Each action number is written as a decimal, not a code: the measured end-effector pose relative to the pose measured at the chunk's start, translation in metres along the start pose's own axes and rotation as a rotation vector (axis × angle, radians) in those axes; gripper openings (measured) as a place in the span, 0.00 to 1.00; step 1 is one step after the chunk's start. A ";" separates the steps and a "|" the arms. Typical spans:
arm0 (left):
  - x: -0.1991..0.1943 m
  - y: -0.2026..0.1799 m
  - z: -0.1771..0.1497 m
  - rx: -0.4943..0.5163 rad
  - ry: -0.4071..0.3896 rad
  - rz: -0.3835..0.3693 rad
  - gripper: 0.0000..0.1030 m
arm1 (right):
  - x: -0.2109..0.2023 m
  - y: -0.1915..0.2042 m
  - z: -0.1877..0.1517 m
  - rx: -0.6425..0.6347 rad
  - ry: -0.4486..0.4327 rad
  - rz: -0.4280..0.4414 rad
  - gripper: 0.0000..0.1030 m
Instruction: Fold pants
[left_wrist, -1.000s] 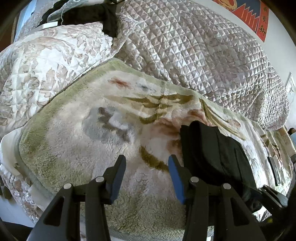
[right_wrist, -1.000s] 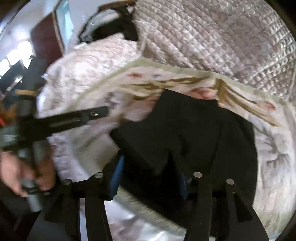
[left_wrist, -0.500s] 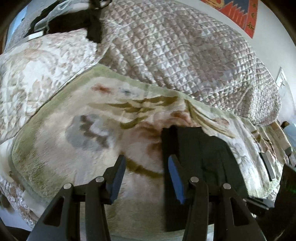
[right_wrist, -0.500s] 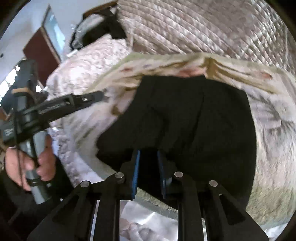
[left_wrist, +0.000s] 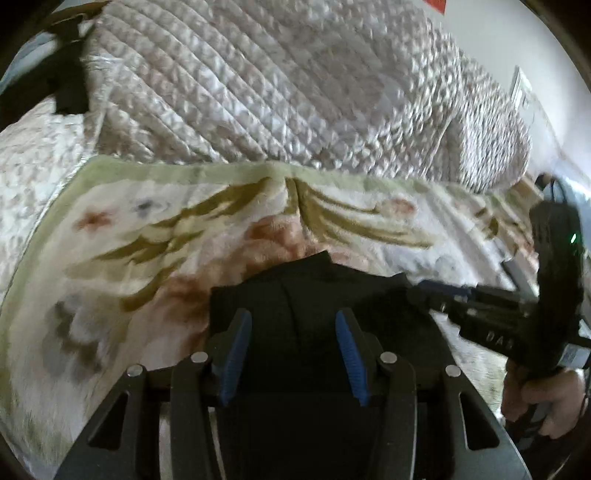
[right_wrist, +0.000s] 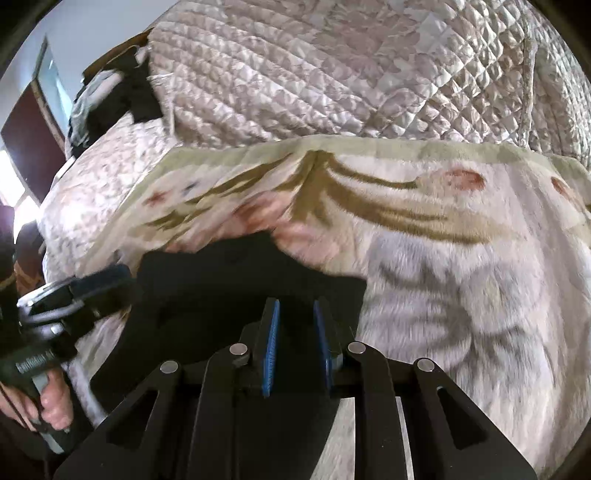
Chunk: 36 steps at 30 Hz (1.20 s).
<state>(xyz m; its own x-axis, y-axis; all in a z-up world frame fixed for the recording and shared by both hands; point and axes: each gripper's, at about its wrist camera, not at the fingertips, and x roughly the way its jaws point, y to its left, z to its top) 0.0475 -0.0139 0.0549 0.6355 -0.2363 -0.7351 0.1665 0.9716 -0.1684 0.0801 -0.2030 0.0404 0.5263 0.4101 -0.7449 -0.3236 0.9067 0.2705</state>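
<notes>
The black pants (left_wrist: 314, 291) lie folded in a compact stack on a fluffy floral blanket (left_wrist: 147, 236) near its front edge. My left gripper (left_wrist: 291, 325) is open, its blue-padded fingers (left_wrist: 236, 347) astride the near part of the pants. In the right wrist view the pants (right_wrist: 229, 280) fill the lower middle. My right gripper (right_wrist: 295, 317) has its blue pads close together around the near edge of the black fabric. The right gripper also shows at the right of the left wrist view (left_wrist: 436, 291), its tip at the pants' right edge.
A quilted silvery-pink bedspread (left_wrist: 295, 81) is bunched up behind the blanket. Dark clothing (right_wrist: 136, 99) lies at the far left of the bed. A dark door (right_wrist: 33, 125) stands at the left. The bed's front edge runs just under the grippers.
My left gripper has moved right, from bare blanket to over the pants. My right gripper has narrowed onto the pants' near edge and the stack has shifted a little.
</notes>
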 end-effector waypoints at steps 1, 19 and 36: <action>0.009 0.000 -0.001 0.005 0.018 0.010 0.49 | 0.008 -0.006 0.000 0.027 0.012 -0.004 0.19; 0.001 0.012 -0.023 -0.017 -0.001 0.049 0.59 | -0.032 -0.004 -0.024 0.041 -0.078 0.016 0.22; -0.027 0.003 -0.071 0.007 -0.012 0.060 0.36 | -0.047 0.036 -0.095 -0.100 -0.051 -0.038 0.22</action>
<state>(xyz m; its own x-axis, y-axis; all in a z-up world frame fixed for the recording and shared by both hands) -0.0230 -0.0039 0.0280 0.6533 -0.1774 -0.7360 0.1331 0.9839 -0.1191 -0.0309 -0.1995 0.0271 0.5784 0.3822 -0.7207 -0.3780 0.9084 0.1784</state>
